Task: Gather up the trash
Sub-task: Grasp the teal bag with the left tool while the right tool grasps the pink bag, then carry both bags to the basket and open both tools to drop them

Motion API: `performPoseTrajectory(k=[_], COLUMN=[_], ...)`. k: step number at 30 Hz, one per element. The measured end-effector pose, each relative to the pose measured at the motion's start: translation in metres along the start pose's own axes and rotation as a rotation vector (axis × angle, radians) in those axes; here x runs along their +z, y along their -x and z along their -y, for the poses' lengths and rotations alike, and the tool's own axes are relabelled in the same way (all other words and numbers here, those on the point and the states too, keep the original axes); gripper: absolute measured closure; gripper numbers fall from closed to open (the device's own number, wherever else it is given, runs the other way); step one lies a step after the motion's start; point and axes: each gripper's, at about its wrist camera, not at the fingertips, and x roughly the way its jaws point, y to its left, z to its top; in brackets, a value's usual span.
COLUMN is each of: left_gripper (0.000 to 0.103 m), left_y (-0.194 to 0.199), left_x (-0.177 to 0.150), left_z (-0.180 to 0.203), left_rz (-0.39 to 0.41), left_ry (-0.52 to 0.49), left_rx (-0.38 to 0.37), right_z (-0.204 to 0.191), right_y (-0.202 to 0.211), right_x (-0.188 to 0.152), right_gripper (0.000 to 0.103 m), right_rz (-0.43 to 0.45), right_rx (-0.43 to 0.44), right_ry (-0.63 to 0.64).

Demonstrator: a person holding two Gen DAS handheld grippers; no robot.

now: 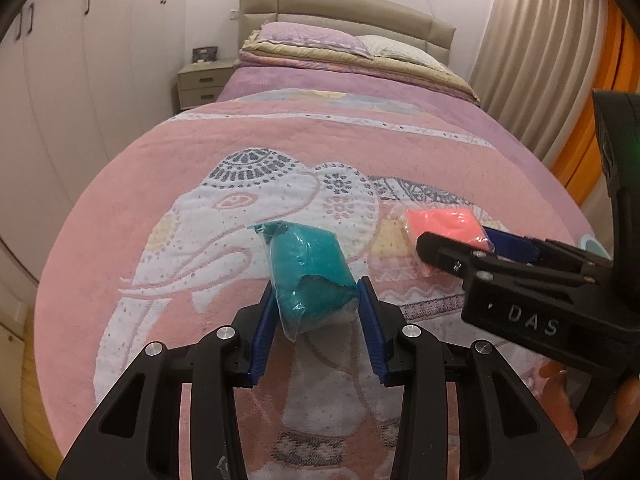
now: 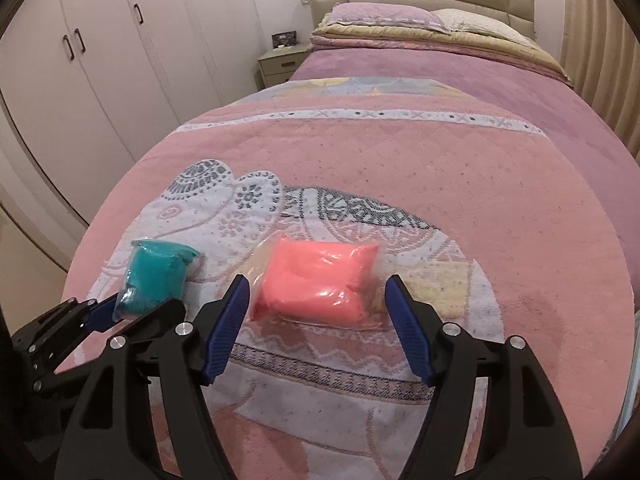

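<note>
teal bag (image 1: pixel 310 270) pinched in left gripper (image 1: pixel 318 292) — pink bag (image 2: pixel 320 280) between right gripper's (image 2: pixel 316 292) parted pads

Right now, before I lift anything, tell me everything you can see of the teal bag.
The teal bag is a small clear plastic pouch stuffed with soft teal material, crinkled and glossy, its loose film twisted at the far end. It lies on the pink elephant blanket, left of the pink bag and apart from it. The left gripper has its blue pads pressed on both sides of its near end.
</note>
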Motion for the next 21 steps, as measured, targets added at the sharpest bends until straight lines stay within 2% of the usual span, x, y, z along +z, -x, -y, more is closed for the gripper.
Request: performPoseTrajectory(k=[2,7,13,16,21], left_gripper=[0.065,0.065,0.065,0.065,0.065], left_y=[0.001,0.001,0.002,0.007,0.019], left_x=[-0.001,-0.002,-0.002,-0.002,-0.003], left_z=[0.003,0.001,0.004,0.009,0.034], left_rz=[0.001,0.003,0.008,0.022,0.035], left_ry=[-0.008,-0.009,-0.029,-0.041,-0.044], left_rx=[0.007,0.009,0.014,0.015,-0.07], right_z=[0.001,0.002,0.011,0.021,0.038], right_y=[0.0,0.001,0.024,0.036,0.067], right_x=[0.0,-0.002,-0.008,-0.014,-0.022], right_gripper=[0.049,0.055,0.057,0.057,0.057], right_rz=[0.003,0.01,0.12,0.14,0.185], right_rx=[0.0,0.001,0.05,0.062,0.048], right_ry=[-0.002,0.0,-0.03,-0.062,-0.087])
